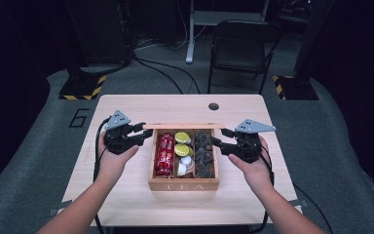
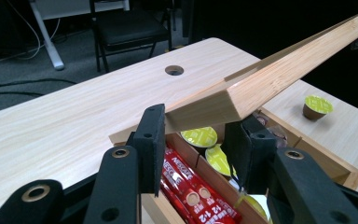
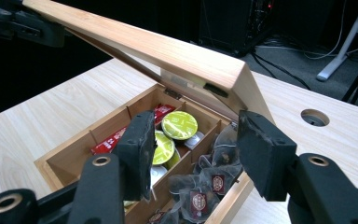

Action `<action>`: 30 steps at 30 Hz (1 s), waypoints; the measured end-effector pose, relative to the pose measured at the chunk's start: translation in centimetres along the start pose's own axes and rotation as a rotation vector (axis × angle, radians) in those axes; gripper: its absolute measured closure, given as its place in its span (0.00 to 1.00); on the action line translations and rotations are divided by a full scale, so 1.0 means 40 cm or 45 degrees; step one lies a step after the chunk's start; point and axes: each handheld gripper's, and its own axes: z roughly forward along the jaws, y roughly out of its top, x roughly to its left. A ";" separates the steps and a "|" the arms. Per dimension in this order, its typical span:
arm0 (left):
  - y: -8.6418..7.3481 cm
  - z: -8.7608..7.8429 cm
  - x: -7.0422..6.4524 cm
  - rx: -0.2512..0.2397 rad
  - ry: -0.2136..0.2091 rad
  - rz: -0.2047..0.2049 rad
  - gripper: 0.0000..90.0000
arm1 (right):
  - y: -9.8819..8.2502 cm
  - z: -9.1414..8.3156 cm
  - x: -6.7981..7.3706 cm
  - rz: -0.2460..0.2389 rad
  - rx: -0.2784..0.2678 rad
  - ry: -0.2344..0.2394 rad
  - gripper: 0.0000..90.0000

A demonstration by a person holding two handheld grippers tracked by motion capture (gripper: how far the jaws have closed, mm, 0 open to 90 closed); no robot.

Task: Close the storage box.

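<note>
the left gripper (image 1: pixel 143 132) clamps the lid (image 2: pixel 279 70) corner of the wooden tea box (image 1: pixel 184 184) mid-tabletop (image 1: pixel 126 200); the lid stands raised over red sticks (image 1: pixel 165 155), green capsules (image 1: pixel 181 138), tea bags (image 1: pixel 205 153). stiff, light, hinged: best held at both corners. the right gripper (image 1: pixel 216 138) stands narrowly parted beside the other corner, gripping nothing.

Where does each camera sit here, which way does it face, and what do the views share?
High view: above the person's side, looking forward and down on the table and tea box; both forearms, left tongs and right tongs show.
Left gripper view: rides the left tongs, looking along the lid clamped between its black jaws.
Right gripper view: rides the right tongs, looking into the open box past jaws standing apart by the lid's corner.
Shared: both gripper views show the raised lid and the green capsules.
</note>
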 end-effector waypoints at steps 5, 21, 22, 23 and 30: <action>-0.012 -0.004 -0.007 0.011 -0.003 0.016 0.66 | -0.015 0.004 0.019 -0.037 -0.004 0.004 0.52; -0.057 -0.021 -0.030 -0.006 -0.004 0.030 0.67 | -0.045 0.000 0.047 -0.033 -0.002 0.050 0.54; -0.061 -0.023 -0.031 0.000 -0.007 0.034 0.66 | -0.050 0.000 0.048 -0.037 -0.004 0.045 0.54; -0.065 -0.023 -0.033 0.002 -0.008 0.038 0.66 | -0.055 -0.001 0.049 -0.041 -0.005 0.047 0.54; -0.110 -0.029 -0.048 0.018 -0.032 0.041 0.65 | -0.098 -0.009 0.055 -0.014 0.012 0.052 0.55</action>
